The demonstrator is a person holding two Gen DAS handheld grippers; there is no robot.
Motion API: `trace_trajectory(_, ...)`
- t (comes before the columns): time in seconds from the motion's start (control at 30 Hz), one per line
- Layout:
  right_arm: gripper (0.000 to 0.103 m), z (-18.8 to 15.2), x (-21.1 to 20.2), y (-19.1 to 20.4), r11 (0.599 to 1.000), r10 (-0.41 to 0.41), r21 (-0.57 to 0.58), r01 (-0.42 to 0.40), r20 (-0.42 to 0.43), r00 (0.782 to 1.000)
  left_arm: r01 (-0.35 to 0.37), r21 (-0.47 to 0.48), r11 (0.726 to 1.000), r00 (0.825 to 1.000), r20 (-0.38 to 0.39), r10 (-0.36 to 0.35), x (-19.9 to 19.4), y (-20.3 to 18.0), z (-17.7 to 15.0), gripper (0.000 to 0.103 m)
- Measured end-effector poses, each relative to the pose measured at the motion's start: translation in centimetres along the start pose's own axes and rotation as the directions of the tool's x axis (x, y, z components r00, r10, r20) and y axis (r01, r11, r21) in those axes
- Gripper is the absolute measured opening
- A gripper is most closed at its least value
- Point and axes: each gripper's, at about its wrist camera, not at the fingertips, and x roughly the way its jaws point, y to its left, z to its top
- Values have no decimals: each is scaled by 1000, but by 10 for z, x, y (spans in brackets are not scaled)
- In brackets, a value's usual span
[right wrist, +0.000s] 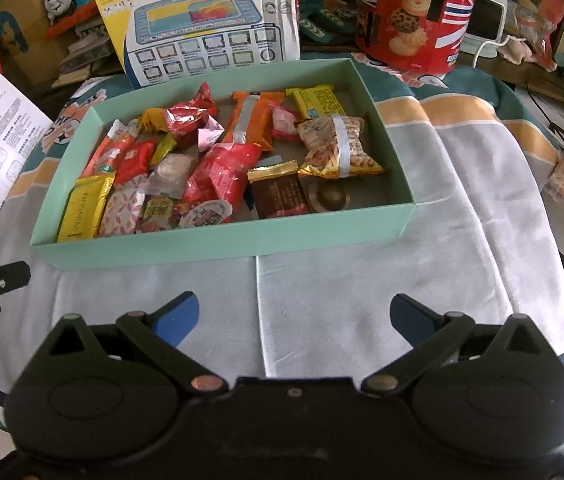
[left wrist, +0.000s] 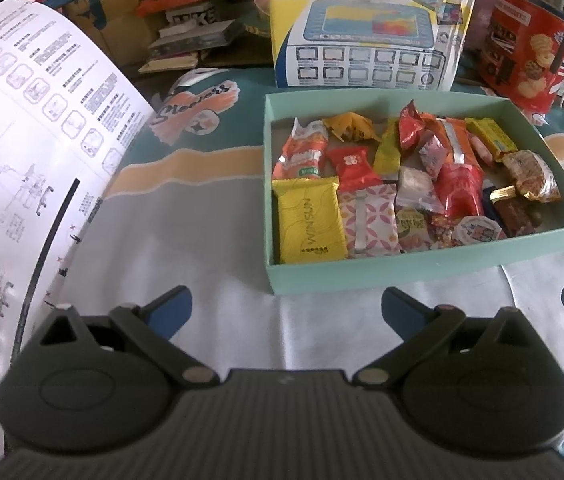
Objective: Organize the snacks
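Both grippers hang over the cloth-covered tabletop (right wrist: 362,280), left gripper (left wrist: 286,312) and right gripper (right wrist: 294,318), each with jaws spread wide and empty. The wrapped snacks (right wrist: 218,172) lie heaped inside the mint-green box (right wrist: 218,240) (just ahead of both).

Open mint-green box (right wrist: 218,240) on the cloth; assorted wrapped snacks (right wrist: 218,176) heaped inside
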Motion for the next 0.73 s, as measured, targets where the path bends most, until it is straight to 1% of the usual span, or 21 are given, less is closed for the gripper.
trace_trajectory(0.2,103,2,1,1,1000,3,-14,-3,3,1000,-2,3,1000,1000,5,2,1,-1,-1,103)
trace_trajectory(0.4,103,3,3,0,1000,3,-16,-4,-3,1000,25,11,1000,1000,2,-25,2,-2,-3,103)
trace_trajectory(0.73,103,4,3,0,1000,-2,-29,2,3,1000,23,21,1000,1000,2,-23,1,-6,-4,103)
